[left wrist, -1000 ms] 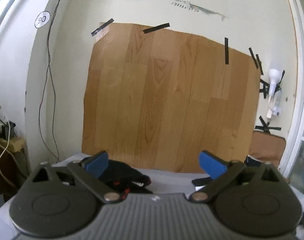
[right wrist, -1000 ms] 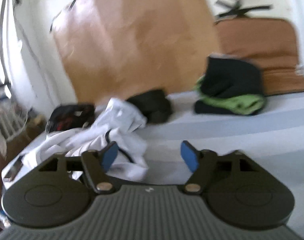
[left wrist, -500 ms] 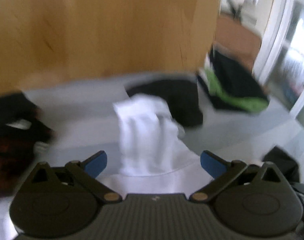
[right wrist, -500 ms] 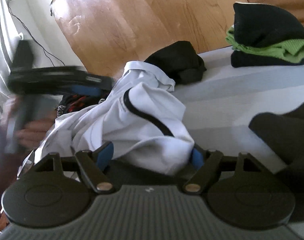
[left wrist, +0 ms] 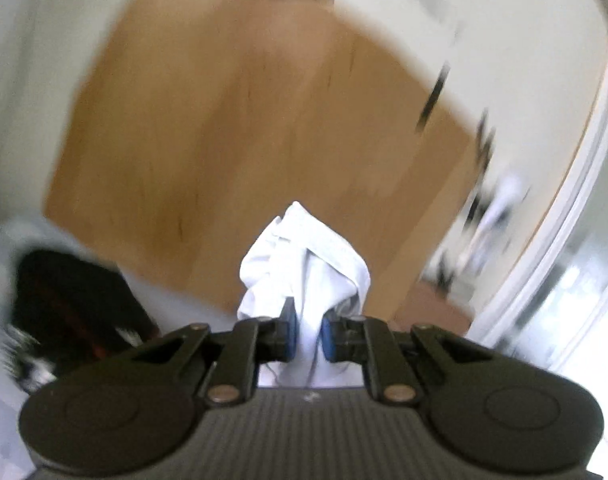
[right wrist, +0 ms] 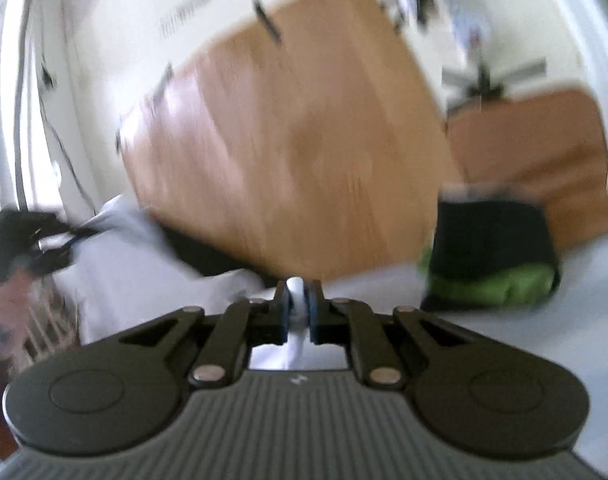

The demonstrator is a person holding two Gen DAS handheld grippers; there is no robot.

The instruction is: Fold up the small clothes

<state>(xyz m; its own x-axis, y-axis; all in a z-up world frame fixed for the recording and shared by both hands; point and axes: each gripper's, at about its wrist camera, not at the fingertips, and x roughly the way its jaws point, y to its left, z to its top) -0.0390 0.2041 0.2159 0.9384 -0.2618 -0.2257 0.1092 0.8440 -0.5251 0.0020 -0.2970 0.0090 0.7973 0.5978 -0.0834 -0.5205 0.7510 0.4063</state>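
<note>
now both tongs, left tongs (left wrist: 306, 332); right tongs (right wrist: 298, 312), just closed, pinch white garment (left wrist: 304, 256).

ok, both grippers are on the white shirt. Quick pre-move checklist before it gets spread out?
1. Left gripper shut on white shirt: ok, its jaws have just closed with cloth bunched between the pads.
2. Right gripper shut on the shirt: ok, its jaws have just closed on a thin fold.
3. Both hold the same garment: ok; the right view shows the shirt running to the left gripper.
4. Which parts of the shirt are held: cannot tell, frames blurred.
5. Shirt free of the dark garment: cannot tell.
6. Folded stack apart from the shirt: ok.
</note>
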